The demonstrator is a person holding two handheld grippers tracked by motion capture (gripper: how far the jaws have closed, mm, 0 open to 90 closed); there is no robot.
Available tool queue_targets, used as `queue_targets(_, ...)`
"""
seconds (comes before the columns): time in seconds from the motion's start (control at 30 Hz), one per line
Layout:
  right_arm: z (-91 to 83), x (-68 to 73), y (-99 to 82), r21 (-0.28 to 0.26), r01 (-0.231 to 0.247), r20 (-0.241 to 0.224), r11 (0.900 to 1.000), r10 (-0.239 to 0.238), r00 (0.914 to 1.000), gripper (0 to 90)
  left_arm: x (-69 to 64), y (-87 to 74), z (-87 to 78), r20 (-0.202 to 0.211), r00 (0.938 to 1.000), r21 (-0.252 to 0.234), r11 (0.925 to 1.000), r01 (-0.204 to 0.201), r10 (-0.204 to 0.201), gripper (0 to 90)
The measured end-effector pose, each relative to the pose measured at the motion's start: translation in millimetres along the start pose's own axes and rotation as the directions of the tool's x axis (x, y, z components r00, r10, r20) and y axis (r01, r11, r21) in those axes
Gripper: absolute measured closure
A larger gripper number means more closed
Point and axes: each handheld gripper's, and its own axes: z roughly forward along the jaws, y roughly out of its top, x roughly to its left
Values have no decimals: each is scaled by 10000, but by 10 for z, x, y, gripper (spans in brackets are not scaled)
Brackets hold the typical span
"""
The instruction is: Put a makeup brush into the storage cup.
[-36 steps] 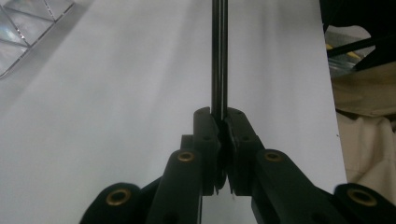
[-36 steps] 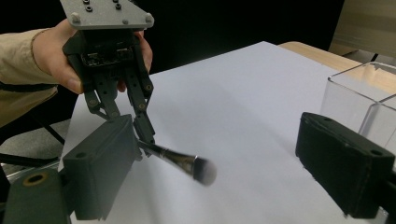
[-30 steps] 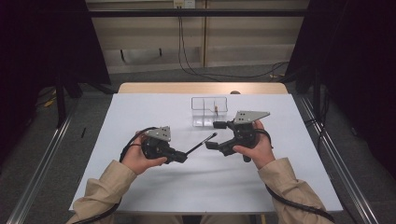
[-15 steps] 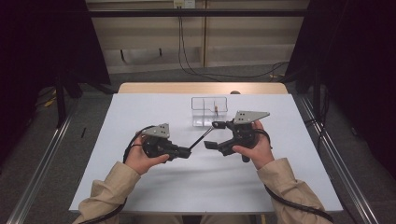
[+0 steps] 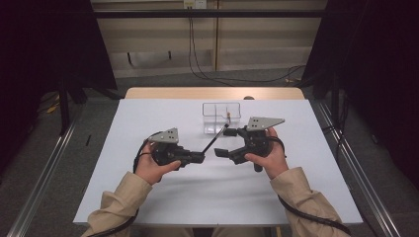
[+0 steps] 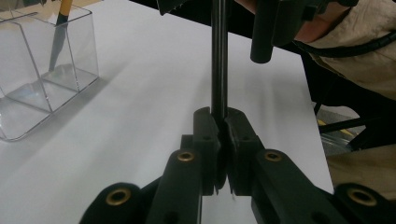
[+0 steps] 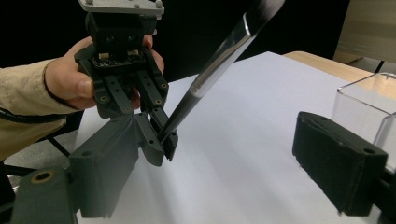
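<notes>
While the left gripper (image 5: 197, 158) clamps the near end of a black pen (image 5: 216, 139), the pick-up looks done and the drop-off is still to come. That pen slants up and to the far right, its tip close to the clear plastic organizer (image 5: 221, 117) at the table's (image 5: 148, 118) far middle, where an orange-topped pencil (image 6: 60, 28) already stands. Just right of the pen, the right gripper (image 5: 222, 152) hangs spread wide and empty.

Black pen (image 7: 219, 60) tip blurred, cut by top edge.
</notes>
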Motion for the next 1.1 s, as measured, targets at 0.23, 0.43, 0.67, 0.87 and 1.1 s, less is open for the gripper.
queue_targets(0.23,5,4,0,-49,-94,-75,9999,93,9999,162,-4,-11,29,53,9999,-132,9999,86,-86,844)
queue_targets(0.43,1,-2,12,-118,-160,-129,9998,159,9998,186,-8,-6,50,48,10000,-150,9999,73,-73,844)
queue_targets(0.67,6,1,8,31,-317,-275,9995,318,9991,268,-9,-5,70,74,9999,-160,9998,87,-86,844)
queue_targets(0.87,14,16,12,124,-186,-277,9998,189,9994,397,-4,-18,82,-2,10000,-128,9999,77,-77,844)
queue_targets(1.1,31,22,41,54,-94,-407,9999,96,9991,565,9,-37,82,-17,9999,-138,9998,113,-113,844)
